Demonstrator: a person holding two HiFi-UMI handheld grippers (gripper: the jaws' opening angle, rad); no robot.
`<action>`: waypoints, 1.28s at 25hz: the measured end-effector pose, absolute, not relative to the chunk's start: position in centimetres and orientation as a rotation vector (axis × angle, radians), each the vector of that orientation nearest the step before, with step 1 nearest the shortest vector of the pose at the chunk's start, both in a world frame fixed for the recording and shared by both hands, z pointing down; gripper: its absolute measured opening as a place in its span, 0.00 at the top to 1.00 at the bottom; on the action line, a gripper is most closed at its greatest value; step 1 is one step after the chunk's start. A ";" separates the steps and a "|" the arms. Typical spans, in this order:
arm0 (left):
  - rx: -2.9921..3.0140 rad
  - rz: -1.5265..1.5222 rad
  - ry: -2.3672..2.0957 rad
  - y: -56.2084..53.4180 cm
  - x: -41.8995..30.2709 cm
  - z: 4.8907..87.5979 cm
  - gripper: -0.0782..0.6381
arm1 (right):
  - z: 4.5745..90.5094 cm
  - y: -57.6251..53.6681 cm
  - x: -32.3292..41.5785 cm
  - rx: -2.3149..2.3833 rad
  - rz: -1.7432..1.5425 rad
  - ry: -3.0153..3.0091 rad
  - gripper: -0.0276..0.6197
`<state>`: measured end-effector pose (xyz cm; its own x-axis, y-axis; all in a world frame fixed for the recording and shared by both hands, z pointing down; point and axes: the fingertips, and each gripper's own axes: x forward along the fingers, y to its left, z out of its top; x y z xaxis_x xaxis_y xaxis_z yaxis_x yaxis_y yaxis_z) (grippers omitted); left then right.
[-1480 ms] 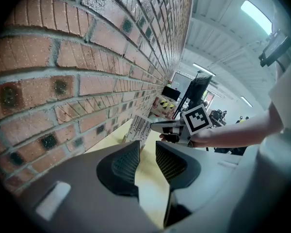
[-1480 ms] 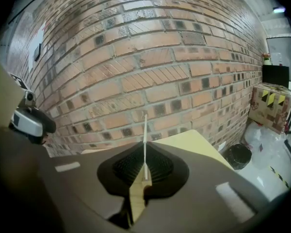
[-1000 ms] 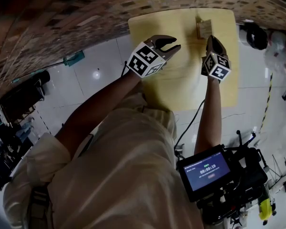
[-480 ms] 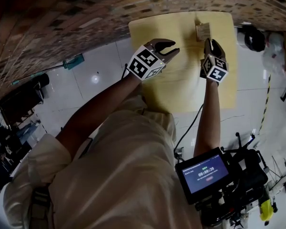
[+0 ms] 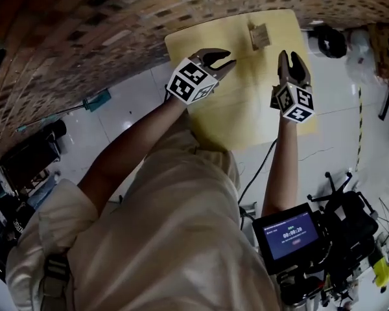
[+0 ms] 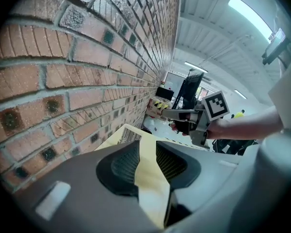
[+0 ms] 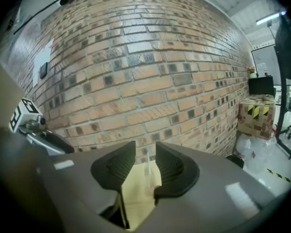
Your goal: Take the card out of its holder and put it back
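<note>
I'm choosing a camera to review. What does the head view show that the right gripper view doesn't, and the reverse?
Head view only: the timer screen and the marker cube on the right tongs. Right gripper view only: those tongs' ribbed pads, opening with nothing between them. Both: the brick wall, yellow table, card holder and left tongs.

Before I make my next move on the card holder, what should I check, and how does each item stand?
1. Pads of the right gripper clear: ok, its jaws are opening with nothing pinched.
2. The left gripper empty: ok, jaws apart, only the table shows between them.
3. The card holder standing on the table: ok, near the brick wall.
4. Holder lined up with the right gripper: ok, it shows ahead in the gap between the jaws.
5. Whether the card is seated: cannot tell, too small in the head view and edge-on in the right gripper view.
</note>
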<state>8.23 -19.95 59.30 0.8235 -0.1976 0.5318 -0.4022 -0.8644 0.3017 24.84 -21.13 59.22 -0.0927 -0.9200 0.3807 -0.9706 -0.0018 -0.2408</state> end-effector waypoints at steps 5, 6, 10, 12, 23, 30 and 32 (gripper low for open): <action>2.662 0.676 -0.470 -20.3 8.7 57.0 0.72 | 53.1 -18.7 25.6 2.092 0.565 -2.190 0.76; 2.673 0.672 -0.476 -20.1 8.8 56.4 0.72 | 52.0 -17.9 25.8 2.101 0.545 -2.197 0.76; 2.724 0.637 -0.489 -19.2 9.4 53.3 0.73 | 47.5 -14.6 26.5 2.143 0.472 -2.214 0.75; 2.749 0.607 -0.492 -18.7 9.8 51.6 0.73 | 45.6 -13.0 26.9 2.166 0.434 -2.219 0.75; 2.841 0.517 -0.452 -13.6 11.5 46.0 0.74 | 40.2 -3.5 28.9 2.266 0.323 -2.175 0.75; 2.845 0.550 -0.439 -12.0 11.2 46.9 0.75 | 40.4 1.2 30.5 2.326 0.316 -2.093 0.75; 2.836 0.570 -0.443 -11.9 10.9 47.6 0.75 | 40.8 2.2 30.9 2.340 0.325 -2.071 0.75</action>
